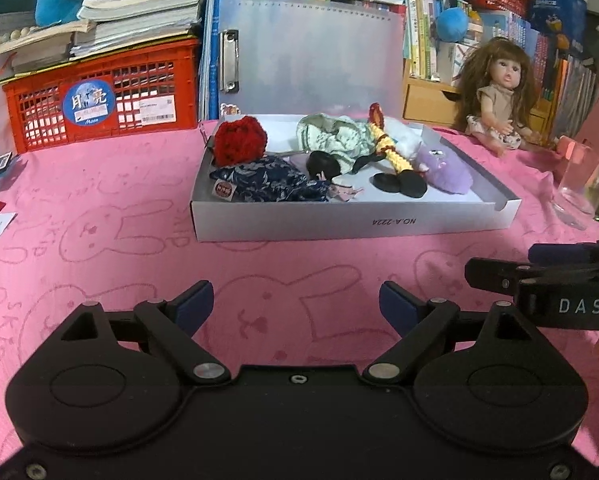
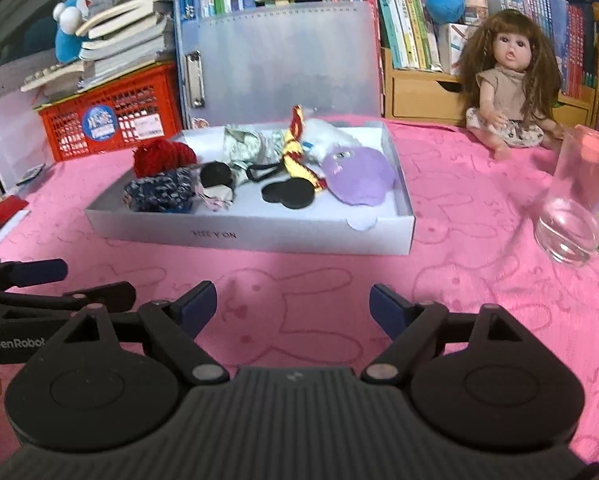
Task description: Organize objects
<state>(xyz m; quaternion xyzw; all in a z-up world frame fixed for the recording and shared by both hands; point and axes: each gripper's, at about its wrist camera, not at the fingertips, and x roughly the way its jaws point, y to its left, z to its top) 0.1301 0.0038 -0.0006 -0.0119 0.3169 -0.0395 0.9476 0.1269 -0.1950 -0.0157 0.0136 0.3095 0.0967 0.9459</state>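
Hovering side by side over the near edge of the pink rabbit-print cloth (image 1: 99, 208), both empty: left gripper (image 1: 295, 306) with fingers spread wide apart, right gripper (image 2: 291, 304) likewise spread, nothing between either pair. Facing a shallow white box (image 2: 259, 236) sitting toward the middle of the cloth, already holding a red knitted ball (image 1: 239, 140), a dark blue floral pouch (image 1: 271, 182), a pale green fabric bundle (image 1: 335, 138), a yellow-and-red braided piece (image 1: 387, 146), black round pieces (image 2: 287, 194) and a purple plush (image 2: 359, 178). Sitting outside the box at the far right corner of the cloth, leaning near the wooden drawer unit (image 2: 419, 96): a long-haired doll (image 2: 507, 80), probably the one item left to gather. Standing near the right edge, between the right gripper and the doll: an empty clear glass (image 2: 571, 216). Judging the step in hand as the reach for the doll, best taken by the right gripper. Swinging wide or passing above the glass to avoid knocking it, closing across the torso rather than the loose hair, lifting clear before crossing to the box. Possibly needing room made first, though hard telling from this low angle how much bare floor remains inside.
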